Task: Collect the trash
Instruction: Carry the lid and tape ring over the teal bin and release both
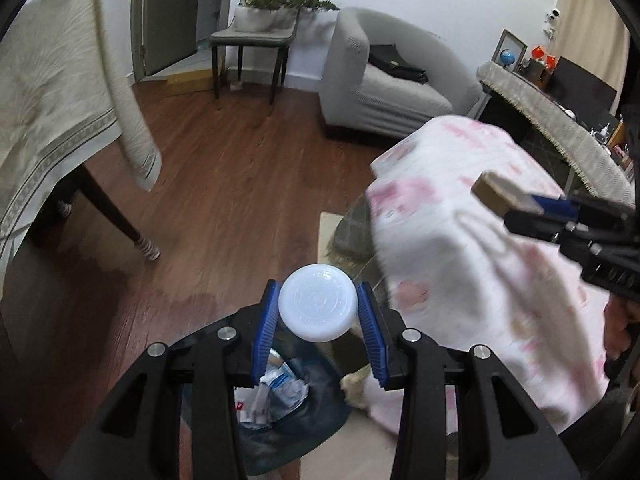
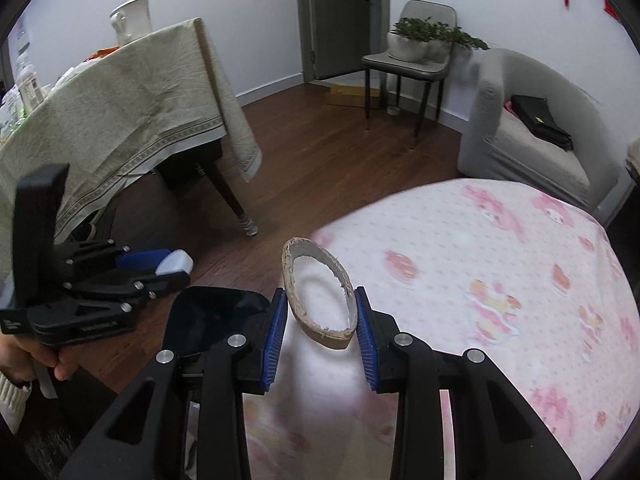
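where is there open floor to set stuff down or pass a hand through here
Bare wood floor lies open between the draped table, the grey chair and the armchair. The pink-patterned cover also looks bare on top. It is crowded at the bin: trash inside, and the left gripper holding a white lid above it.

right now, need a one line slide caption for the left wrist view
Left gripper holds a white plastic lid above a dark trash bin of crumpled wrappers, beside the pink-patterned cloth.

bin [image 1: 296,420] below lid [image 1: 317,306], trash [image 1: 276,392] inside (crumpled)
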Tool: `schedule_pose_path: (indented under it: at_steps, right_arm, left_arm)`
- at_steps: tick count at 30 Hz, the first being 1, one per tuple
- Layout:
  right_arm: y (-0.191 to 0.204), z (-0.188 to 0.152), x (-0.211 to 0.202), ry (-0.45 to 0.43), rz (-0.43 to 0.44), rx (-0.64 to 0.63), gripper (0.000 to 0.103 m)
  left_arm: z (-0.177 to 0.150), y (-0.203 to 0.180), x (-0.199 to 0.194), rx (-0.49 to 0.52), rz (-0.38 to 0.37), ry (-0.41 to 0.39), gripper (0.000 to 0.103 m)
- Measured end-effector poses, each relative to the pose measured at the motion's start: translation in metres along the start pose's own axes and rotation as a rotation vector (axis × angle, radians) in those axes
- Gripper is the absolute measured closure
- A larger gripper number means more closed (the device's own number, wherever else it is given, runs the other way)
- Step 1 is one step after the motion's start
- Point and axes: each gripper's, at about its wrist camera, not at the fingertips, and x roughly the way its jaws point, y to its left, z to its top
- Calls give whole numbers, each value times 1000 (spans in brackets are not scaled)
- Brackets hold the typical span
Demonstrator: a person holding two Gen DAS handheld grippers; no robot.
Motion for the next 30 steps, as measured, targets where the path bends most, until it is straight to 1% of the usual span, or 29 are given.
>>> schedule_pose_path:
  at_steps: [7,11,12,13,14,15,17,22,29,30]
  right_arm:
    - [28,11,11,-3,44,-26,69]
    - [46,17,23,7,66,-47,69]
    - [49,18,26,10,71,-51,69]
    - [53,20,29,12,75,-55,69]
    - [56,21,31,14,81,-58,69]
    - [60,22,34,17,87,-62,69]
    - [68,23,39,24,95,-72,69]
    - [87,25,55,50,112,-97,69]
    - [117,24,83,103,125,-136,69]
    - [121,23,88,112,127,-140,69]
  left_arm:
    - [-27,32,18,1,55,94,60]
    - [-40,44,30,8,69,155,60]
    - [-46,47,33,13,63,175,60]
    - [-48,49,35,16,65,190,55]
    - [-51,51,37,19,73,204,53]
    - [-54,55,38,27,84,215,53]
    - [-58,61,37,30,95,222,53]
    - [-62,81,30,-6,106,215,52]
    - [-62,107,10,-59,106,172,47]
    - [-62,112,6,-69,106,160,45]
